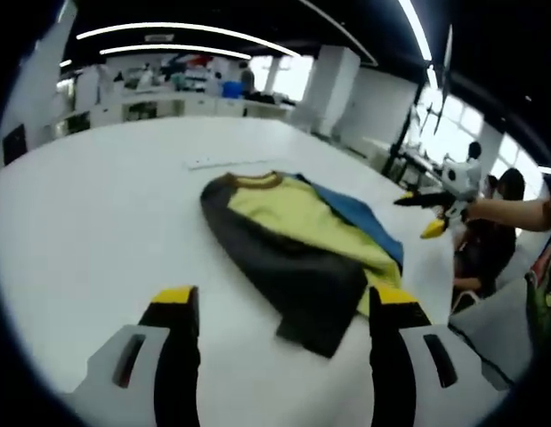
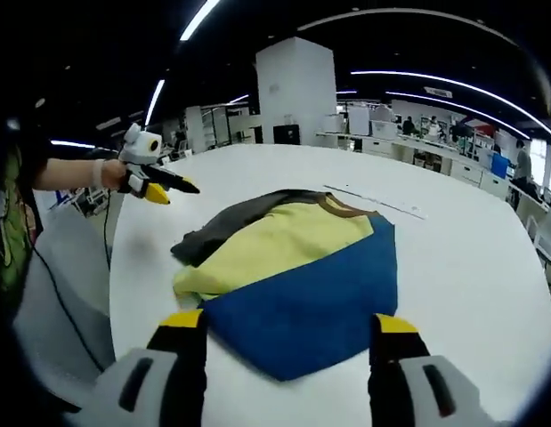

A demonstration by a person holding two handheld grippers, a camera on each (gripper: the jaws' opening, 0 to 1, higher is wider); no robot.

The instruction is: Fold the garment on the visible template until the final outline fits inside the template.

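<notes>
In the left gripper view we see our left gripper (image 1: 287,307) with its jaws standing wide apart and holding nothing, yellow tips raised above the white table (image 1: 106,205). Just beyond them lies the garment (image 1: 297,245), a sweater in dark grey, yellow and blue, partly folded (its collar points away from us, toward a thin pale line on the tabletop that may be the template edge; we cannot tell for sure). The right gripper (image 1: 433,213) comes into this view from the right, held in a hand above the table's far side, well apart from the garment; its yellow-tipped jaws look close together, but we cannot tell its state from here.

In the right gripper view the right gripper (image 2: 287,325) has its jaws spread apart and empty, just short of the garment (image 2: 293,267), whose blue panel lies nearest us. The left gripper (image 2: 164,187) hangs above the table (image 2: 471,258) edge at left.
</notes>
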